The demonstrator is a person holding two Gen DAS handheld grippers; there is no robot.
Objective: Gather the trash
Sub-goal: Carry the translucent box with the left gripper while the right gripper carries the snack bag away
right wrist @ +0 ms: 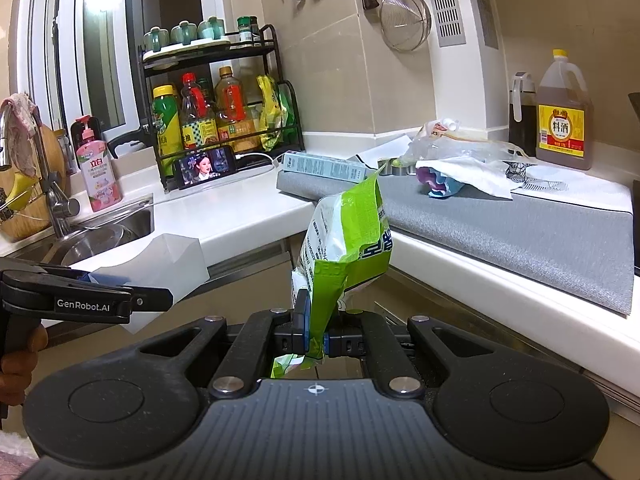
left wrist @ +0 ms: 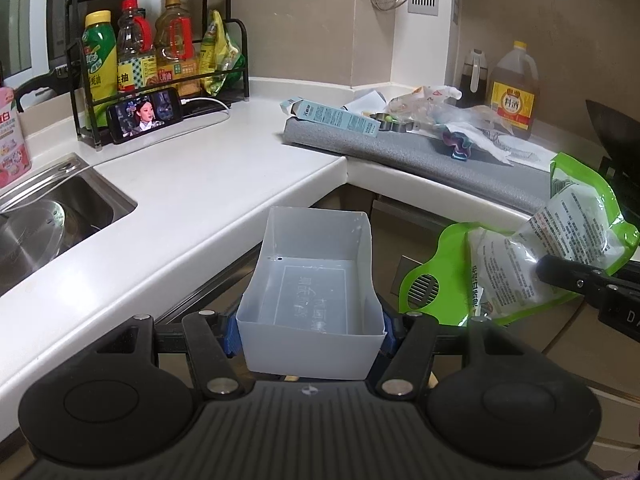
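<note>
Currently held off the desk edge: green and white snack bag (right wrist: 346,248), empty-looking and crumpled, pinched near its lower corner in the right hand-held gripper (right wrist: 316,338), jaws clenched on the film. Hanging beside, not over, the white plastic bin (left wrist: 312,276).

Bin: open-topped, translucent, nothing inside, clamped by its near wall in the left hand-held gripper (left wrist: 312,334), held out in front of the desk (left wrist: 180,184) corner.

Risks, judged:
- Bag wider than the bin mouth; likely to catch on the rim or drape over it and fall to the floor on release.
- Thin film grip at one corner; possible slip or tear if swung.
- Bin held by one wall only; could tilt or twist under a push from the bag.

Still uncollected on the grey mat (right wrist: 520,232): pale blue carton (right wrist: 324,168), clear plastic bag (right wrist: 452,142), white tissue (right wrist: 472,176), purple wrapper (right wrist: 434,184).

Nearby, to avoid knocking: cooking wine jug (right wrist: 564,120), phone (right wrist: 206,168) playing video.
</note>
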